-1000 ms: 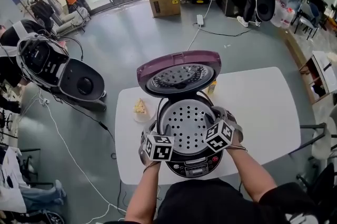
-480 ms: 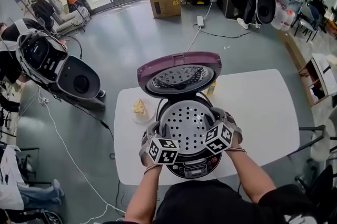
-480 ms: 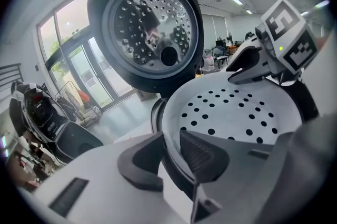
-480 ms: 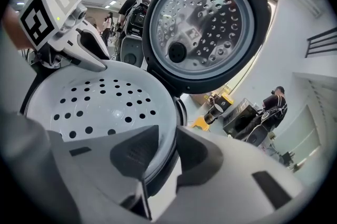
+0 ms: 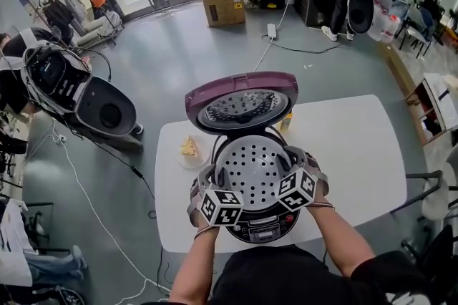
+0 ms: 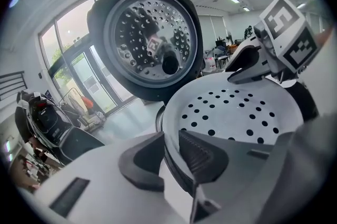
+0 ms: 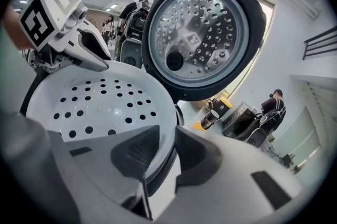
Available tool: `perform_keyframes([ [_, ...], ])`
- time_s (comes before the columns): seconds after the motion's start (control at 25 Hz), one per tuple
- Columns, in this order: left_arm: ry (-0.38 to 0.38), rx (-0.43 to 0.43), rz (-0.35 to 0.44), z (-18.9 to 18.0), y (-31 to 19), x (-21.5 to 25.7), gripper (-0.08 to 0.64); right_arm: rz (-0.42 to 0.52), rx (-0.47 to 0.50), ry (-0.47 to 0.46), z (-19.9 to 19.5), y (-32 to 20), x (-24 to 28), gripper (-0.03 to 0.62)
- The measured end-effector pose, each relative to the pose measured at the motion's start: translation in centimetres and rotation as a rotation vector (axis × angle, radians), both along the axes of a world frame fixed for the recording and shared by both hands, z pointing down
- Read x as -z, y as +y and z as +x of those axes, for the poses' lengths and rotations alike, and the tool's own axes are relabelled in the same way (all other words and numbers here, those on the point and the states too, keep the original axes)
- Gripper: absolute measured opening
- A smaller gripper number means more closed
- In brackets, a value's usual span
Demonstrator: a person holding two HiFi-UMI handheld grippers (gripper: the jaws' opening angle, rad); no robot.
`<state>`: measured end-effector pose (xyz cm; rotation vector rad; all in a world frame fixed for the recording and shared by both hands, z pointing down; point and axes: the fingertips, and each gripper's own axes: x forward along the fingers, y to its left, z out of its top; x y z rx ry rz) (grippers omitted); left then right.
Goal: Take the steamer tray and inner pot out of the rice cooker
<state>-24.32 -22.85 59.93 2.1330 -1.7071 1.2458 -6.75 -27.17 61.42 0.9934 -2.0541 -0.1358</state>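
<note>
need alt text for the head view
The left claw, jaws closing, and right claw clamp opposite sides of the white steamer tray in an open rice cooker, its purple lid raised, on a white table.

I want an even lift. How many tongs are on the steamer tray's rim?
2. The left tongs pinch the steamer tray's left rim, jaws closing on it; the right tongs clamp its right rim. Neither is hidden.
</note>
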Motion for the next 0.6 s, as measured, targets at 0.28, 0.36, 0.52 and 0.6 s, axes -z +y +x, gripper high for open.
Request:
perform_keyframes([
  [0.28, 0.000, 0.002, 0.025, -0.2, -0.3, 1.2, 0.087, 0.029, -0.002, -0.019, -0.2, -0.4, 1.7, 0.091],
  [0.36, 0.003, 0.001, 0.038, -0.4, -0.3, 1.7, 0.087, 0.042, -0.002, -0.024, -0.3, -0.3, 2.3, 0.091],
  [0.52, 0.007, 0.000, 0.068, -0.6, -0.2, 3.3, 0.087, 0.075, -0.004, -0.033, -0.5, -0.2, 4.1, 0.090],
  [0.6, 0.014, -0.001, 0.084, -0.7, 0.0, 4.2, 0.086, 0.093, -0.008, -0.034, -0.6, 0.0, 4.9, 0.089],
])
